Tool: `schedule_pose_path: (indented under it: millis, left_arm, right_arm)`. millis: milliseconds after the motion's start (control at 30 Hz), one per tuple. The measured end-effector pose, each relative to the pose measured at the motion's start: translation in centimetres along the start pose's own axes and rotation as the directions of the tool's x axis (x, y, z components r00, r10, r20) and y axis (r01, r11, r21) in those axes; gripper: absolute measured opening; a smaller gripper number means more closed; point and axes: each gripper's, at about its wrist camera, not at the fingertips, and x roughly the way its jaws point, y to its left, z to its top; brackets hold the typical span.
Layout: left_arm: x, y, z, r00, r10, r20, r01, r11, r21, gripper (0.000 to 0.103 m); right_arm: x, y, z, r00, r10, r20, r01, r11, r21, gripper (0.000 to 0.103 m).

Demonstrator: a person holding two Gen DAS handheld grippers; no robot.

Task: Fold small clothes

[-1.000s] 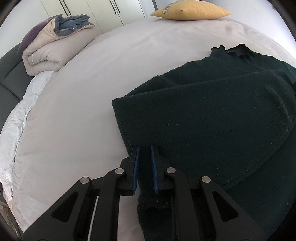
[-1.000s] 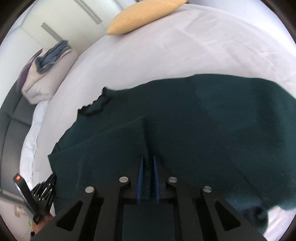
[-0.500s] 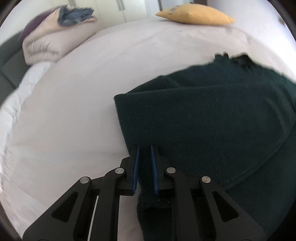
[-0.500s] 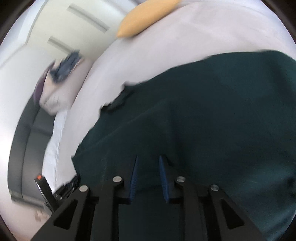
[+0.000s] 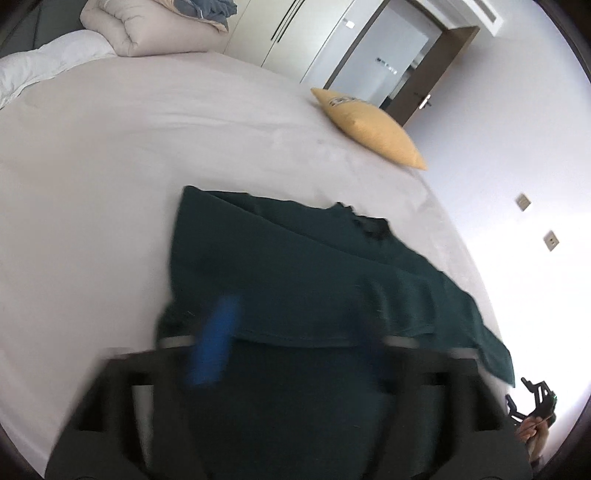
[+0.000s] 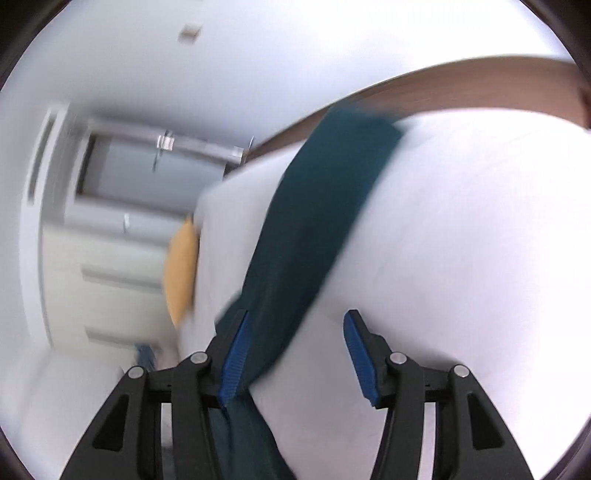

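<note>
A dark green sweater (image 5: pixel 295 266) lies folded on the pale bed sheet (image 5: pixel 110 184), its collar toward the far side. My left gripper (image 5: pixel 295 343) hovers over its near edge, blurred, its jaws opening wide with only cloth beneath them and nothing pinched. In the right wrist view a long strip of the same sweater (image 6: pixel 314 229) runs up the bed from beside the left pad. My right gripper (image 6: pixel 295 360) has its jaws opening, and the blue pads (image 6: pixel 232 362) do not press on the cloth. From the left wrist view, the right gripper (image 5: pixel 532 402) shows small at the bed's edge, in a hand.
A yellow pillow (image 5: pixel 369 129) lies at the far edge of the bed, also seen as the pillow (image 6: pixel 181 273) in the right wrist view. A folded duvet (image 5: pixel 155 29) is piled at the head end. Wardrobe doors and a doorway (image 5: pixel 399 62) stand behind.
Both grippers were shut on the sweater's near edge and have let it go, jaws spreading. The left rose and rolled. The right swung far sideways and rolled, now off the sweater's end.
</note>
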Motion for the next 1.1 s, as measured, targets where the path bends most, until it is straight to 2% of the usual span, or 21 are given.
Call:
schedule_pose_path:
  millis: [67, 167, 333, 433, 567, 733, 867, 967, 1100]
  left_arm:
    - [-0.4, -1.2, -0.6, 1.0, -0.013, 0.011, 0.013, 1.0, 0.003, 0.081]
    - [0.1, -2.6, -1.6, 0.999, -0.039, -0.038, 0.038, 0.999, -0.015, 0.081]
    - [0.4, -4.0, -3.0, 0.996, -0.057, -0.064, 0.055, 0.998, -0.03, 0.081]
    - [0.8, -4.3, -3.7, 0.994, -0.07, -0.086, 0.065, 0.996, -0.056, 0.081]
    - [1.6, -4.4, -4.1, 0.991, -0.081, -0.109, 0.073, 0.995, -0.069, 0.081]
    - [2.9, -4.0, -4.4, 0.986, -0.097, -0.136, 0.084, 0.992, -0.093, 0.081]
    - [3.9, -3.3, -4.6, 0.982, -0.104, -0.159, 0.087, 0.99, -0.109, 0.081]
    - [4.2, -2.5, -4.6, 0.981, -0.112, -0.159, 0.092, 0.987, -0.128, 0.081]
    - [4.7, -1.4, -4.5, 0.979, -0.126, -0.159, 0.101, 0.982, -0.157, 0.081]
  right_arm:
    - [-0.2, -0.7, 0.8, 1.0, 0.014, 0.011, -0.014, 0.999, 0.031, 0.056]
    - [0.5, -1.1, 1.8, 0.999, 0.032, 0.017, -0.033, 0.997, 0.066, 0.054]
    - [1.8, -0.6, 1.1, 0.999, 0.04, 0.024, -0.041, 0.997, 0.072, 0.054]
    - [1.9, -1.0, 2.3, 0.998, 0.047, 0.035, -0.051, 0.993, 0.103, 0.054]
    - [2.3, -0.9, 2.9, 0.998, 0.035, 0.058, -0.04, 0.995, 0.09, 0.053]
    - [3.0, -0.5, 3.4, 0.996, -0.006, 0.092, 0.0, 0.998, 0.065, 0.041]
    - [4.0, 0.0, 3.8, 0.996, -0.026, 0.089, 0.024, 0.999, 0.023, 0.03]
    - [4.0, 0.0, 4.0, 0.995, -0.027, 0.096, 0.024, 0.999, 0.033, 0.026]
    - [3.9, 1.5, 3.6, 0.991, -0.066, 0.116, 0.07, 0.997, -0.031, 0.016]
